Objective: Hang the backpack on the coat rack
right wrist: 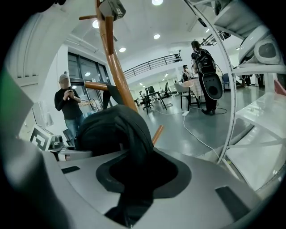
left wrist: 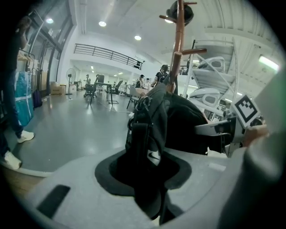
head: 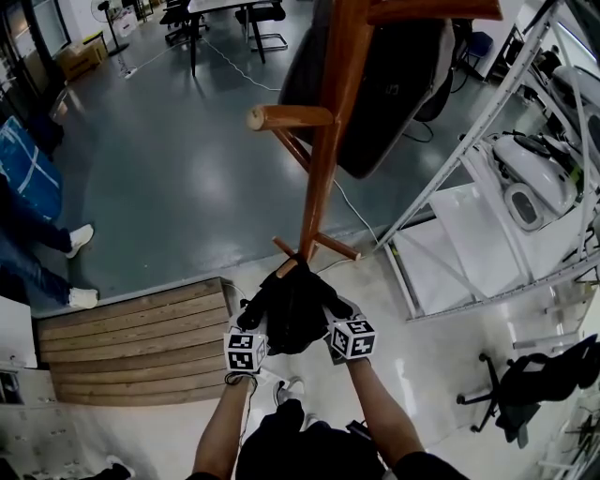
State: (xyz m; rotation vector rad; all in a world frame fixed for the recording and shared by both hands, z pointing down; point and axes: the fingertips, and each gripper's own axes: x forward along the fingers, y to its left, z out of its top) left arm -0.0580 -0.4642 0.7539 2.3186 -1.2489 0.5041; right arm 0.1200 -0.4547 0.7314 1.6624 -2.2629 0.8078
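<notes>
We find the backpack (head: 292,309) held low beside the foot of the coat rack (head: 323,178). Left gripper (left wrist: 149,179) and right gripper (right wrist: 134,179) each clamp its black fabric. It is not yet on a peg (head: 292,117); lifting and hanging are left.

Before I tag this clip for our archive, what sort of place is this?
Likely an open lab or workshop: grey polished floor, office chairs at the far end, a metal rack of white equipment shells.
</notes>
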